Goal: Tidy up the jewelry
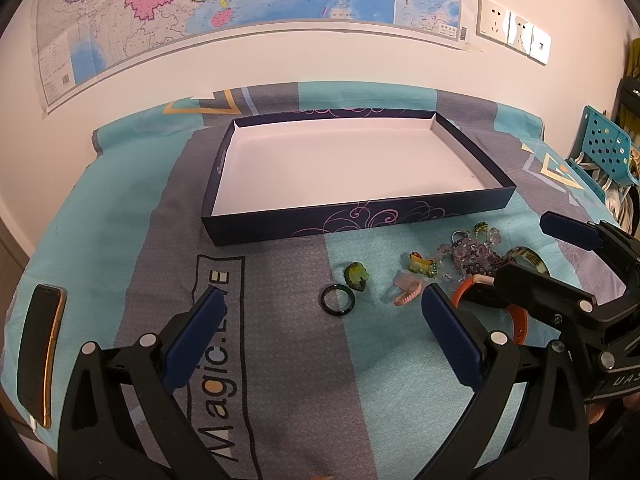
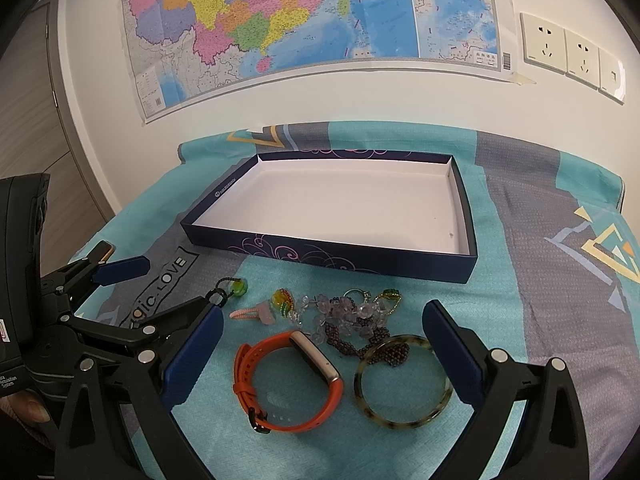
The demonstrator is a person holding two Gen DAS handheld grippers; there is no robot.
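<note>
Jewelry lies loose on the teal-and-grey cloth [image 2: 500, 312] in front of a shallow navy box [image 2: 328, 258] with a white floor and pink swirl print. Orange watch [image 2: 280, 384] with gold case beside a mottled tortoiseshell bangle [image 2: 400, 420]; clear and purple beads [image 2: 352, 316] heaped just behind. Black ring [image 1: 339, 300], green charm [image 1: 357, 276], pink hair clip [image 1: 408, 293] off to the left. Left tongs [image 1: 324, 336] wide open, holding nothing; right tongs [image 2: 320, 354] likewise, straddling watch and bangle.
</note>
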